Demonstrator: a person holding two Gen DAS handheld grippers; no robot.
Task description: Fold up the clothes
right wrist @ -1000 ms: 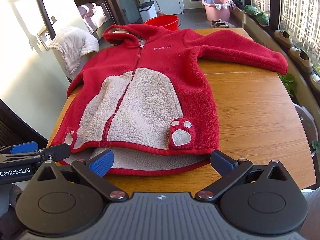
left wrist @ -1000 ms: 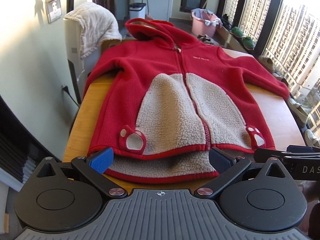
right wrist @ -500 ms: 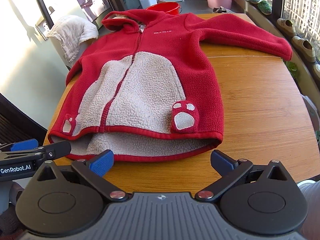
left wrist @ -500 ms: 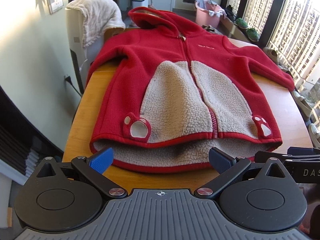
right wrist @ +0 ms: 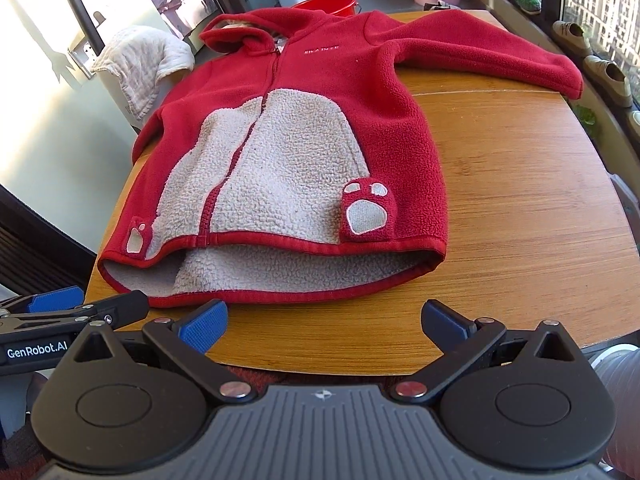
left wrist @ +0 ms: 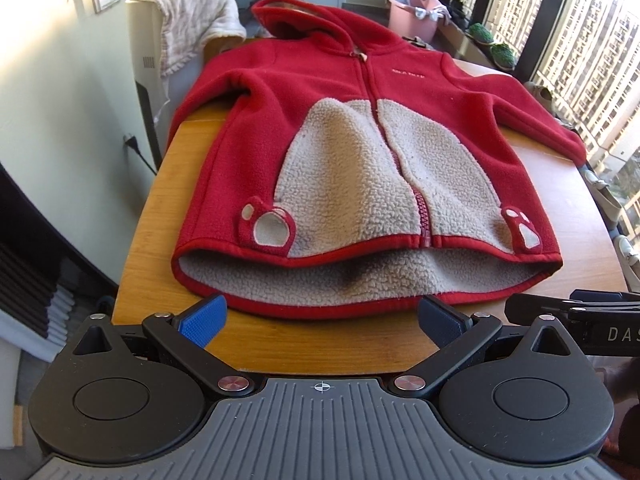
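Folding hasn't started: hooded fleece jacket [left wrist: 360, 152] lies flat mid-frame, left gripper [left wrist: 320, 316] and right gripper [right wrist: 322, 318] both spread wide, empty.

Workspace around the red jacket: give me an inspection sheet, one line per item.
Surface: wooden table, bare to the right of the garment.
Job's things: red hooded jacket lying flat, front up, zipped, unfolded; one sleeve stretched toward the windows; hem gaping open at the near edge.
Clutter: nothing seen on the table.
Grippers: left tool open, empty, just short of the hem; right tool open, empty, likewise.
Cables: a plug and cord at the wall beside the table.
Surroundings: white towel draped over a white unit, pink basin, red basin, shoes along the windows.
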